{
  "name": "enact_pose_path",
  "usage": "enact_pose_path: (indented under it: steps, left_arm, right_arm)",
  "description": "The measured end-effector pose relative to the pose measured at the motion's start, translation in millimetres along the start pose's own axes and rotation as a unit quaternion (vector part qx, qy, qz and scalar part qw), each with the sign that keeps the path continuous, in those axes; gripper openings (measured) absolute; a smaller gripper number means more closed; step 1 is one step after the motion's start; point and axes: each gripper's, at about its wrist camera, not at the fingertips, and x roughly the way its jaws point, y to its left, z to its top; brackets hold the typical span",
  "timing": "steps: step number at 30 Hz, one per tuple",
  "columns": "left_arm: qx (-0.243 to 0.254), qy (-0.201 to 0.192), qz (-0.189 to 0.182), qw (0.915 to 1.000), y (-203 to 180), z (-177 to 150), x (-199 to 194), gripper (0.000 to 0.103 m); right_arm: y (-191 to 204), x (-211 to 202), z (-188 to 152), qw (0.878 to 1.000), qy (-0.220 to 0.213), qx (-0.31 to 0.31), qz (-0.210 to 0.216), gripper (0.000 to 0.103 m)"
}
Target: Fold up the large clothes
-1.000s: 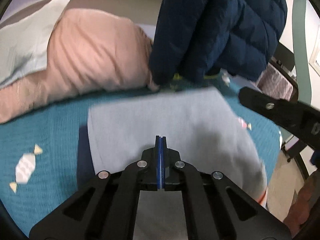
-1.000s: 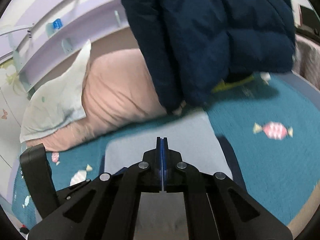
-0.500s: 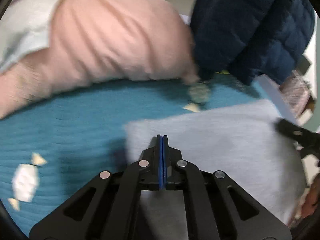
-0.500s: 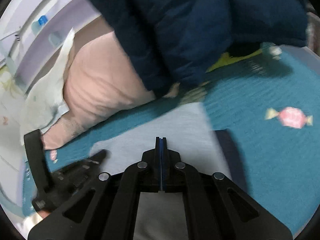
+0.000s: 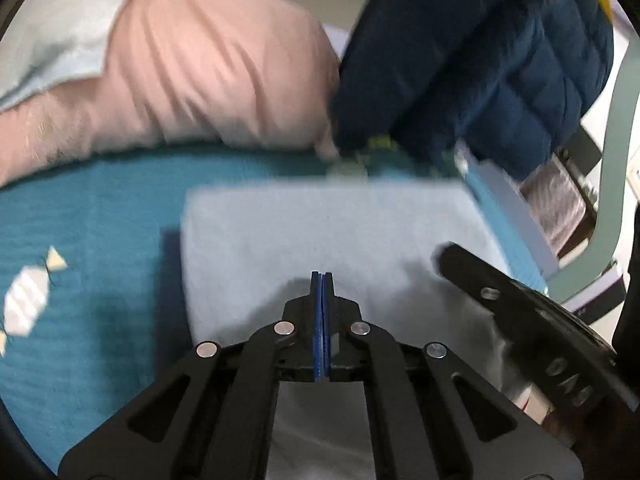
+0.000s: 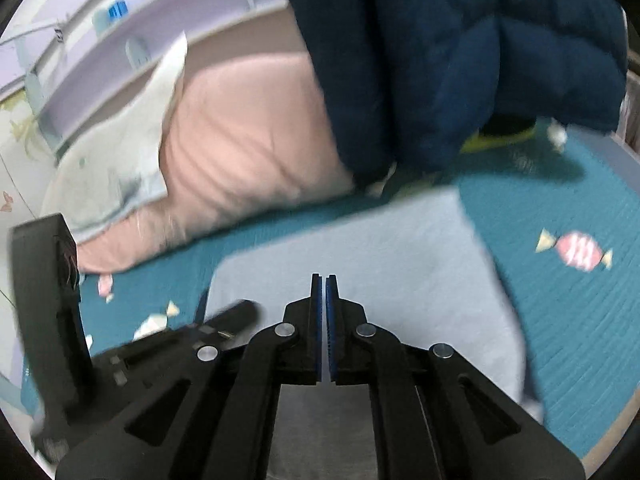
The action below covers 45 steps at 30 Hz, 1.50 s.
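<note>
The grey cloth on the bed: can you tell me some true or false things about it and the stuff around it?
1. The grey cloth lies on a teal bedspread. True.
2. A green pillow sits behind the cloth. False: the pillow is pink.
3. A dark blue puffy jacket is at the far end of the bed. True.
4. The bedspread has candy pictures on it. True.
5. The left gripper is wide open. False: its blue pads are pressed together.
6. The right gripper is up by the jacket. False: it is over the cloth.
</note>
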Motion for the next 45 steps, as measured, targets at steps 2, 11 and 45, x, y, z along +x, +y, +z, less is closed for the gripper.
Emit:
enact_pose_path:
  steps: [2, 11, 45]
  left_arm:
    - [0.020, 0.004, 0.010, 0.9997, 0.7, -16.8, -0.3, 0.000]
    - [0.068, 0.019, 0.022, 0.9972, 40.1, -79.7, -53.6, 0.000]
    - [-0.015, 0.011, -0.017, 0.9997, 53.8, -48.3, -30.1, 0.002]
  right_arm:
    - [-8.6, 3.6, -14.0, 1.000, 0.017, 0.011, -0.020, 0.000]
    - [-33.3, -74.7, -82.1, 0.999, 0.032, 0.024, -0.013, 0.000]
    - [-36.4, -43.6, -47.8, 0.997, -0.030, 0.057, -0.053, 0.000]
